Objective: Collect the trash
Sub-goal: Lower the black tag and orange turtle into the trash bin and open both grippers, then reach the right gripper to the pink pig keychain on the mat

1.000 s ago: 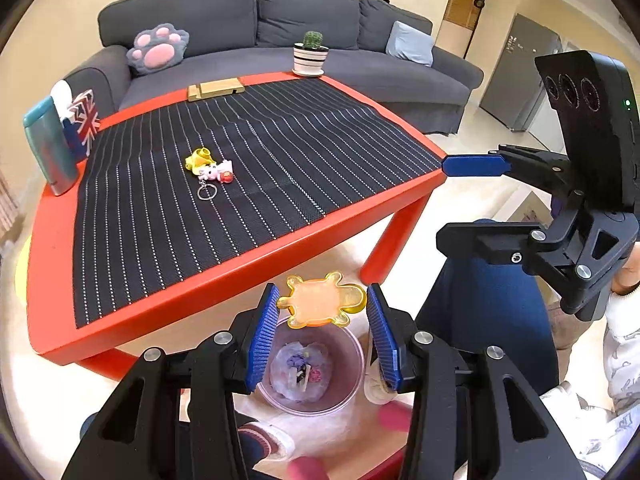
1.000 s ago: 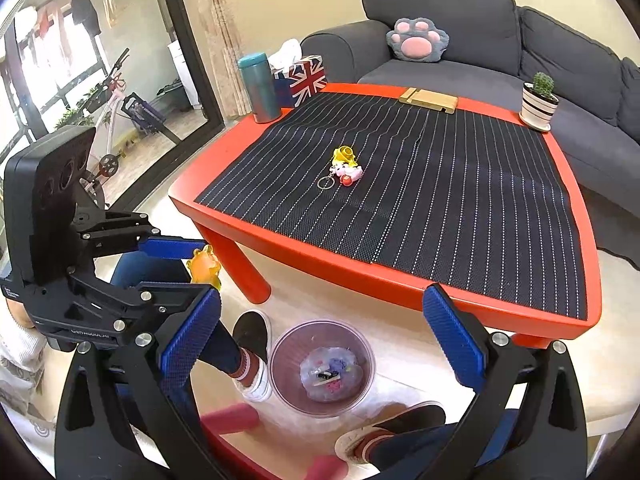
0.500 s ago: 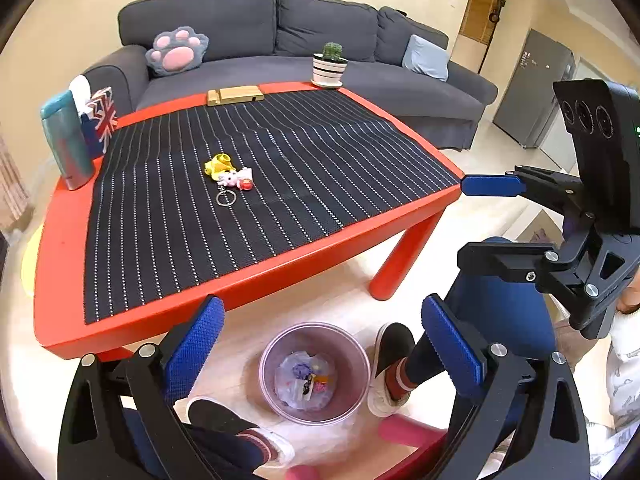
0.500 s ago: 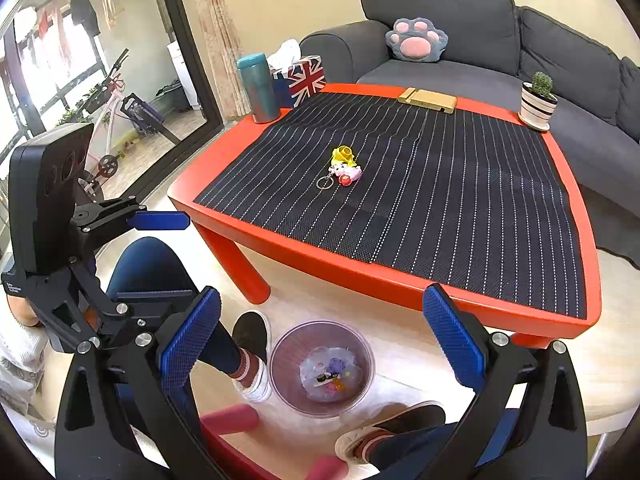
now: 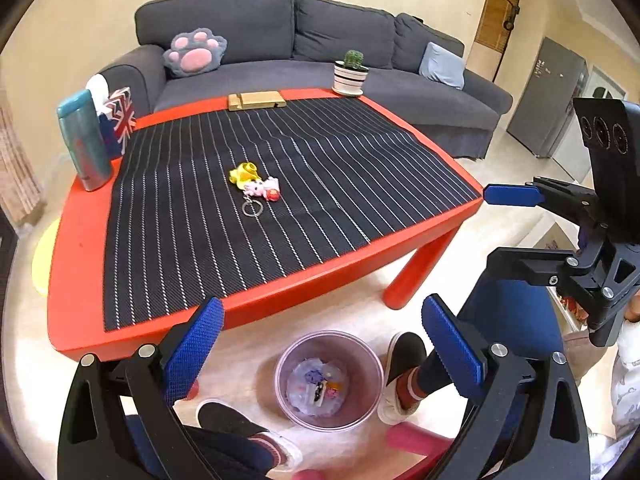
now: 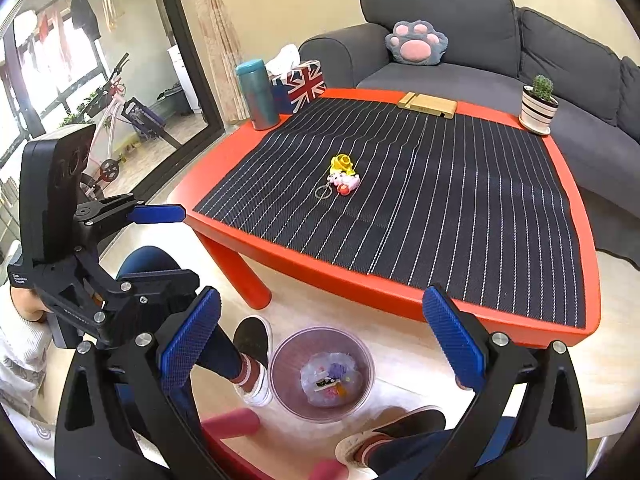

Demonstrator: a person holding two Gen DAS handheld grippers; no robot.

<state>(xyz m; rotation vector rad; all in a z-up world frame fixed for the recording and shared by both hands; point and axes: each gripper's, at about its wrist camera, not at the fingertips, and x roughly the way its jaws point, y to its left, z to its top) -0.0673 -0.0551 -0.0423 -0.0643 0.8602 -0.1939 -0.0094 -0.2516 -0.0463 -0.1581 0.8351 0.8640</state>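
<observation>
Both claws [image 5: 322,344] [image 6: 320,340] gape above the bin [image 5: 329,380], seemingly clear of the table edge [image 5: 280,296].

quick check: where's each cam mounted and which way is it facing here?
Left wrist: on the left hand-held gripper, tilted down past its open blue fingers at the bin and red table; the person's shoes and the right hand-held gripper show at right.
Right wrist: on the right hand-held gripper, same downward tilt, from further right; legs and the left hand-held gripper show at left.
Shared: bin, table, keychain toys, sofa.
</observation>
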